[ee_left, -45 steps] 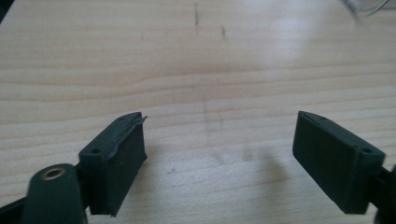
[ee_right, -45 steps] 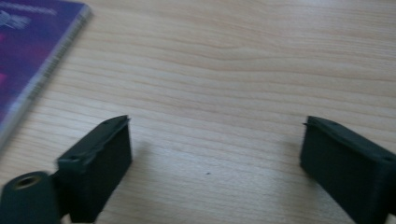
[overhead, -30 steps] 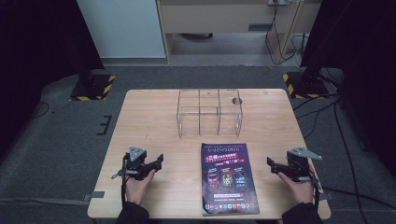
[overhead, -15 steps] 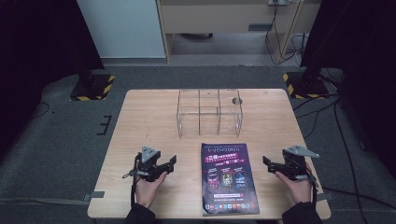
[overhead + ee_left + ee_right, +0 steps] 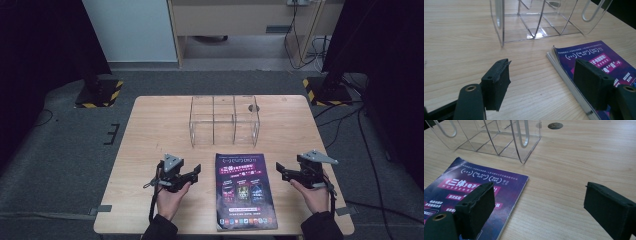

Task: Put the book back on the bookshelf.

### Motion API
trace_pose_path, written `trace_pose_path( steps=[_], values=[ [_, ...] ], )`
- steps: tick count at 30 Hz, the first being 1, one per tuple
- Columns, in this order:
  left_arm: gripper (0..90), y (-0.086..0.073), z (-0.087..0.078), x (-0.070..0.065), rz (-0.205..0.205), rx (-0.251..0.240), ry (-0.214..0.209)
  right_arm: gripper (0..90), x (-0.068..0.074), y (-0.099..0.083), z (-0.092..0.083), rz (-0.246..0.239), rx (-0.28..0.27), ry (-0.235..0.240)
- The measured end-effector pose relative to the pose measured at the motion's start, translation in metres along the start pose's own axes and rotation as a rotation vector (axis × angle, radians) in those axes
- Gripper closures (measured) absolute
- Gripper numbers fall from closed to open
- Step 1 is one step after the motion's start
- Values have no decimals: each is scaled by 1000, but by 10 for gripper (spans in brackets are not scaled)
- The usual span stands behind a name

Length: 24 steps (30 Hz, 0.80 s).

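A purple book (image 5: 244, 190) lies flat at the desk's (image 5: 150, 130) near edge. The left gripper (image 5: 194, 171) and right gripper (image 5: 280, 169) flank it, both open and holding nothing.

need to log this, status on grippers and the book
Left gripper open, right gripper open, both empty. Book flat on table between them. Nothing in the way.

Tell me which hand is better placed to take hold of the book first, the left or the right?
Probably the left. The left gripper sits closer to the book, its open jaws already beside the page edge. The right gripper, also open, stands farther from the spine side.
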<state>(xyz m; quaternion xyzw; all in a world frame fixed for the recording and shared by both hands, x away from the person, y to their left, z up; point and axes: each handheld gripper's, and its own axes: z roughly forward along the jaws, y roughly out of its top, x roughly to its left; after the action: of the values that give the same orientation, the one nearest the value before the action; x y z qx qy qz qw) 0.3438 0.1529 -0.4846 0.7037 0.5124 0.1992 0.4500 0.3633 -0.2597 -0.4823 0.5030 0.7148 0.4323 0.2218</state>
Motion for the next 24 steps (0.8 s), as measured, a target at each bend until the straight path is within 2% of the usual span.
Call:
trace_pose_path(
  steps=[15,24],
  values=[
    [283,-7,29,-29,31,45,-24,107,12,-3,10,-24,28,19],
    [290,-16,44,-37,15,81,-42,109,19,-8,17,-46,42,33]
  ],
)
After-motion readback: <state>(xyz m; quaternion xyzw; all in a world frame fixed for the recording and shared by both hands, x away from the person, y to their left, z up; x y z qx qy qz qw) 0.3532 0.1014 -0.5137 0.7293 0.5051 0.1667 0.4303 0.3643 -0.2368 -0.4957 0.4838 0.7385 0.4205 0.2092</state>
